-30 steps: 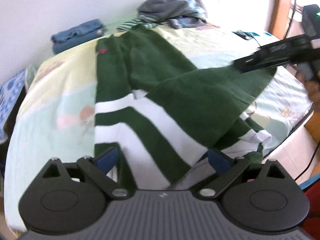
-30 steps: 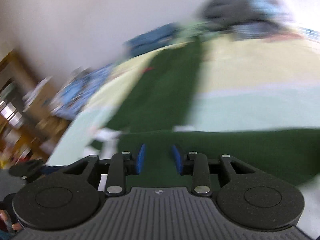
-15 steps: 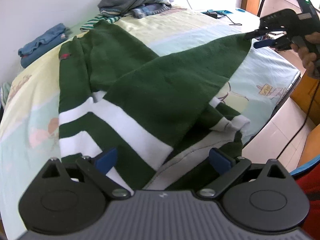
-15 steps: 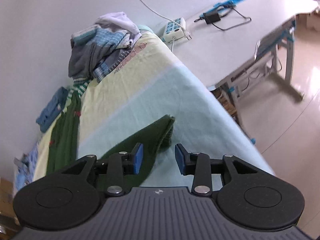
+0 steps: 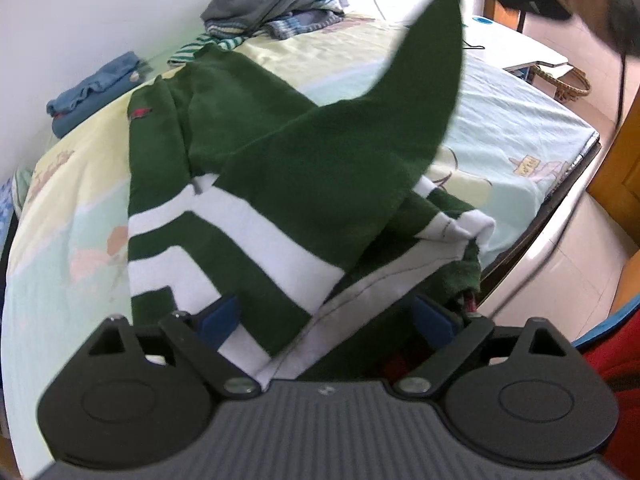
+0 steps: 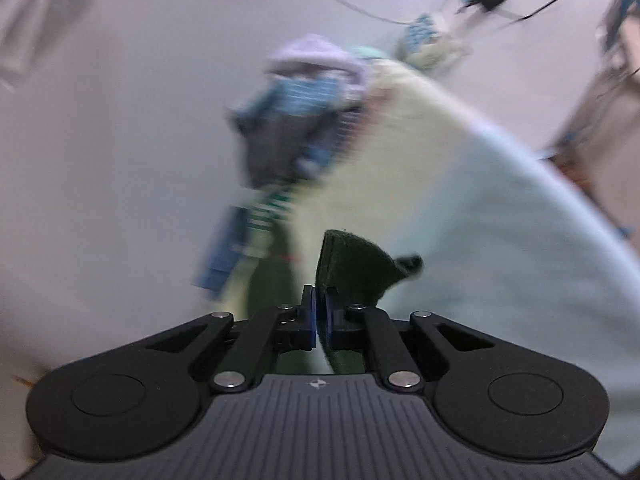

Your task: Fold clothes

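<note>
A dark green sweater with white stripes [image 5: 280,168] lies on the bed [image 5: 520,128]. Its near hem lies between the fingers of my left gripper [image 5: 328,316], which is open. My right gripper [image 6: 318,316] is shut on the tip of one green sleeve [image 6: 352,268] and holds it up in the air; in the left wrist view that sleeve [image 5: 432,64] rises toward the top right. The right wrist view is blurred by motion.
A heap of grey and blue clothes [image 5: 272,4] lies at the far end of the bed, with a folded blue garment [image 5: 96,88] at the far left. A white table [image 5: 520,44] stands beyond the bed. The bed's right edge [image 5: 560,216] drops to the floor.
My right gripper has shut on the sleeve tip and lifted it up from the bed. My left gripper has stayed open at the hem.
</note>
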Available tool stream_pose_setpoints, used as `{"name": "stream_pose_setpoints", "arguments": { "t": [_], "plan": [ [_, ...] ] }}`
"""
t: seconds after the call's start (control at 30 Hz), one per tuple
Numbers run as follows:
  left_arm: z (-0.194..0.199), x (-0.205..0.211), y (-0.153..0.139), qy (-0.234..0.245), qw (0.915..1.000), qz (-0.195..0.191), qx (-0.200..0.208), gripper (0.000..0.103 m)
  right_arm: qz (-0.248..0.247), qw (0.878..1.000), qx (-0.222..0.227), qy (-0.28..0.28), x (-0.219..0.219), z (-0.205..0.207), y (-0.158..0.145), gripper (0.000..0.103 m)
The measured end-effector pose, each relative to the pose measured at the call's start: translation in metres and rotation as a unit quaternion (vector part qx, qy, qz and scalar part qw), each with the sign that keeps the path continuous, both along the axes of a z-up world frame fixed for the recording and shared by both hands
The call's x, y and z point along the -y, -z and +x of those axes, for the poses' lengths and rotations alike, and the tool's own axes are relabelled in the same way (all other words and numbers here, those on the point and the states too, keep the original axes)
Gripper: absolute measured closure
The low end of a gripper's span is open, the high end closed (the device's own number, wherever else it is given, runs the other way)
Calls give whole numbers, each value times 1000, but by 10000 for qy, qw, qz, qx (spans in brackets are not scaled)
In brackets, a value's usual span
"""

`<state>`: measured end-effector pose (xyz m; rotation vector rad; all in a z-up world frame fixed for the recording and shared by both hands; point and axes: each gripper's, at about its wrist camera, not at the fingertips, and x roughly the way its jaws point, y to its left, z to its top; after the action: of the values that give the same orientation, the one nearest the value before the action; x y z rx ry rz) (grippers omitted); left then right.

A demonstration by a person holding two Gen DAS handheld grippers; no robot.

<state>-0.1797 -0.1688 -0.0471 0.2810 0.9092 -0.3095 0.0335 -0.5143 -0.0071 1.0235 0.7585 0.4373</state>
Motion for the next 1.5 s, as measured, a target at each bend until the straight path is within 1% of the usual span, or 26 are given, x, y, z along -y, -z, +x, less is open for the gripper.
{"name": "stream_pose_setpoints", "arguments": {
  "t": [0.13, 0.23, 0.33, 0.43, 0.47, 0.5, 0.67, 0.73, 0.77, 0.8, 0.83, 0.87, 0.9, 0.97, 1.03, 1.13, 1.23, 1.27, 1.3, 1.37, 1.5],
  "plan": [
    [5, 0, 2, -11, 10000, -47, 0, 5, 845, 9957, 320, -225, -18, 17, -31, 98],
    [8, -4, 5, -100, 9998, -156, -67, 3, 1047, 9918, 594, -429, -38, 31, -54, 98],
    [9, -7, 5, -157, 9996, -227, -56, 3, 1065, 9893, 791, -609, -60, 46, -70, 98],
    [11, -11, 3, -161, 9992, -353, -68, 8, 945, 9887, 913, -724, -83, 60, -80, 98],
    [11, -14, 1, -167, 9989, -428, -75, 12, 905, 9884, 954, -762, -90, 64, -83, 98],
    [13, -17, -1, -189, 9985, -502, -92, 14, 865, 9880, 995, -800, -98, 69, -87, 98],
    [24, -46, -4, -350, 9934, -1062, -270, 16, 632, 9888, 1045, -854, -136, 90, -90, 98],
    [29, -58, -5, -418, 9899, -1305, -351, 23, 541, 9894, 1046, -851, -149, 98, -88, 98],
    [32, -65, -5, -452, 9880, -1426, -391, 33, 490, 9898, 1040, -844, -155, 102, -87, 98],
    [34, -71, -6, -487, 9858, -1547, -432, 48, 464, 9901, 1014, -851, -161, 106, -86, 98],
    [37, -77, -6, -521, 9835, -1667, -472, 55, 436, 9904, 994, -855, -167, 110, -85, 98],
    [39, -82, -5, -512, 9826, -1713, -502, 63, 403, 9907, 980, -854, -174, 113, -83, 98],
    [40, -87, -3, -503, 9817, -1758, -533, 68, 335, 9910, 977, -856, -180, 116, -83, 98],
    [41, -94, -3, -420, 9802, -1849, -577, 72, 184, 9914, 986, -840, -192, 122, -81, 98],
    [42, -100, -3, -312, 9790, -1920, -616, 73, 47, 9918, 985, -811, -204, 128, -78, 98],
    [46, -103, -3, -25, 9796, -1900, -648, 77, -128, 9924, 940, -788, -226, 135, -70, 98],
    [52, -108, -3, 245, 9798, -1873, -649, 86, -372, 9918, 965, -749, -249, 142, -62, 98],
    [54, -111, -2, 318, 9791, -1894, -668, 92, -475, 9913, 982, -730, -256, 144, -60, 98],
    [55, -116, -2, 354, 9775, -1957, -695, 95, -578, 9908, 999, -712, -263, 145, -58, 98],
    [58, -125, 0, 423, 9742, -2085, -750, 95, -798, 9891, 1027, -689, -277, 149, -52, 98],
    [60, -131, 4, 578, 9710, -2184, -778, 95, -1213, 9844, 1026, -751, -307, 158, -37, 98]
  ]
}}
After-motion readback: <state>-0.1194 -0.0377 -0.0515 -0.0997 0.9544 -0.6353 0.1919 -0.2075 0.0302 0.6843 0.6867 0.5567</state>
